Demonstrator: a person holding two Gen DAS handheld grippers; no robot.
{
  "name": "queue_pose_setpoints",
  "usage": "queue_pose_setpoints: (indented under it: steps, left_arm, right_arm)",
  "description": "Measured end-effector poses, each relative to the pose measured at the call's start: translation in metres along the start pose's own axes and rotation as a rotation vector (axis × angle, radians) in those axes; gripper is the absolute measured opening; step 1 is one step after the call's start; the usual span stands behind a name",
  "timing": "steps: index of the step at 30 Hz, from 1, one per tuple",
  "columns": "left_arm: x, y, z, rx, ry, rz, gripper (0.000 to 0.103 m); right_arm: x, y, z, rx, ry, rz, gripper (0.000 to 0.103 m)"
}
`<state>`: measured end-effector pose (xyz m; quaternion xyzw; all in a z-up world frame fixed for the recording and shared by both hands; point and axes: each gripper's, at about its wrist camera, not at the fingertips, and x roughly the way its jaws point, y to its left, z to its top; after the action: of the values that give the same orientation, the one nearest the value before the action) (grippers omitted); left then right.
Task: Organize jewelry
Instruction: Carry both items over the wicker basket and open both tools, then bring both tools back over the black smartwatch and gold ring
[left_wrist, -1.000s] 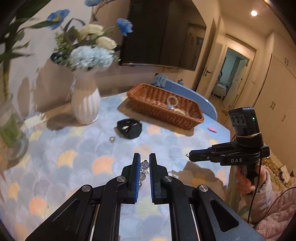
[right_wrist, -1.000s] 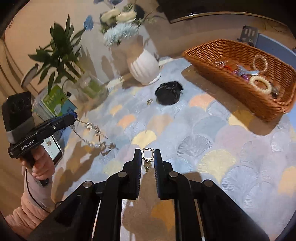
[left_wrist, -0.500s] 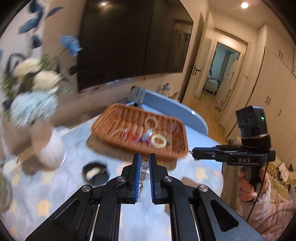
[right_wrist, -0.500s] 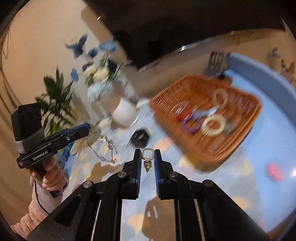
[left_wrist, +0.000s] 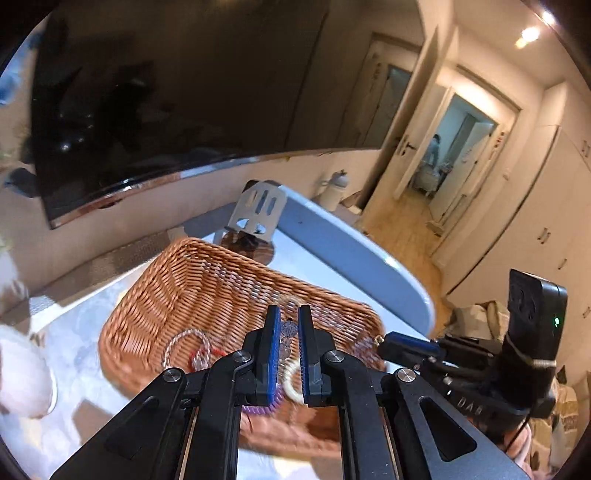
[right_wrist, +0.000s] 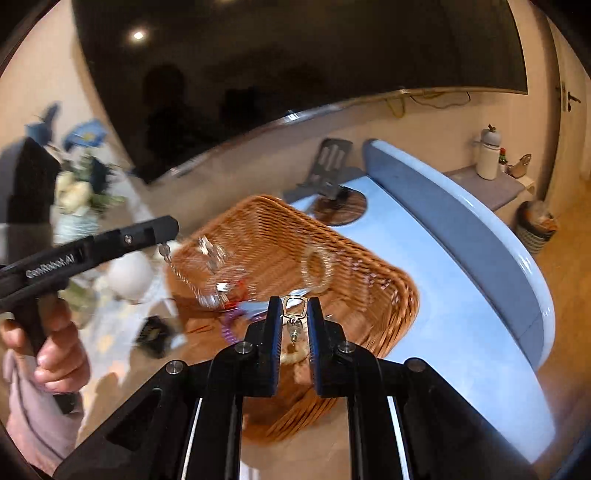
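Left wrist view, left to right:
- Vase: white, blurred, at the left edge on the table.
- TV: dark screen on the wall behind.
- Basket: wicker, on the table. Inside: a clear bracelet, a red piece, a purple coil, a cream ring.
- Left gripper: over the basket; fingers nearly together, pinching a silver chain between the blue pads.
- Stand: grey, behind the basket.
- Right gripper: just right of the basket rim, a small gold bit at its tip.

Right wrist view, left to right:
- Hand: pink sleeve, holds the left gripper, from whose tip the chain hangs into the basket, blurred.
- Flowers: in the vase.
- Black item: on the table, left of the basket.
- Right gripper: above the basket's near side; fingers close together, pinching a gold rectangular earring, its drop hanging between them.
- Bottle: white, on a far shelf.
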<state>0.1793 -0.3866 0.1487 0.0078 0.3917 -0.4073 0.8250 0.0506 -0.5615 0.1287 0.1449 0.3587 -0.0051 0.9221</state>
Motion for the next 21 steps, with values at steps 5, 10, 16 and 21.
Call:
queue_pose_setpoints:
  steps: [5,10,16,21]
  left_arm:
    - [0.031,0.016,0.009,-0.019,0.023,0.017,0.009]
    - [0.050,0.025,0.017,-0.012,0.030,0.032,0.009]
    - [0.044,0.028,0.015,0.002,0.027,0.013,0.055]
    - [0.009,0.030,-0.002,0.041,0.020,-0.042,0.057]
  right_arm:
    - [0.039,-0.009,0.008,0.024,0.048,-0.043,0.015]
    - [0.055,-0.011,0.009,0.041,0.047,-0.087,0.016]
    - [0.069,-0.021,0.010,0.119,0.078,-0.016,0.017]
    - [0.049,-0.008,0.011,0.085,0.029,-0.049,0.027]
